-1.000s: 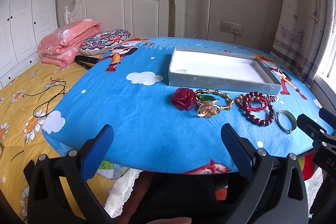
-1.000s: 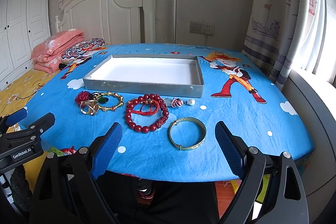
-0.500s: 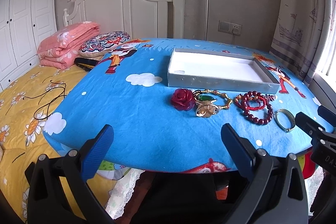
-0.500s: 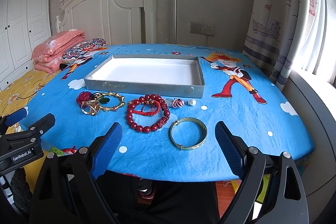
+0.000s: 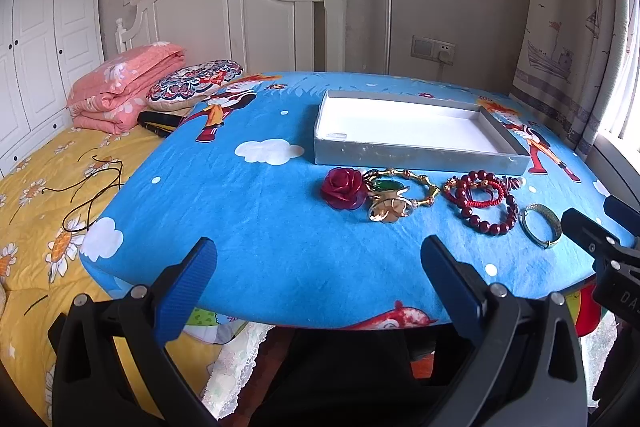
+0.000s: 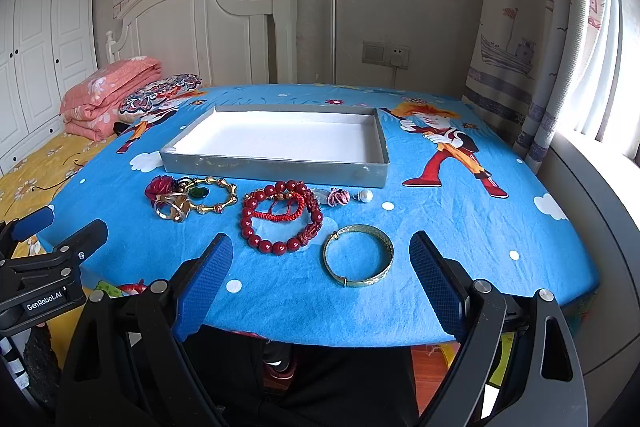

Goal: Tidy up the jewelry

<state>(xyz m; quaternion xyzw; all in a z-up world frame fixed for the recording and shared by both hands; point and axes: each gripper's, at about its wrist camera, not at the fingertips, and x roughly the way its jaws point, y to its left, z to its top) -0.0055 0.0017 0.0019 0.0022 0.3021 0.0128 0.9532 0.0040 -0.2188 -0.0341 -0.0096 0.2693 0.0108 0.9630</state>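
Gold bangle [image 6: 359, 255] betw. right gripper [image 6: 320, 263] fingers, untouched.

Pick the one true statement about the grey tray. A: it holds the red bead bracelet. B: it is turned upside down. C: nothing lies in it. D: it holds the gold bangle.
C: the grey tray shows only its bare white floor, while the red bead bracelet and gold bangle lie on the blue cloth in front of it.
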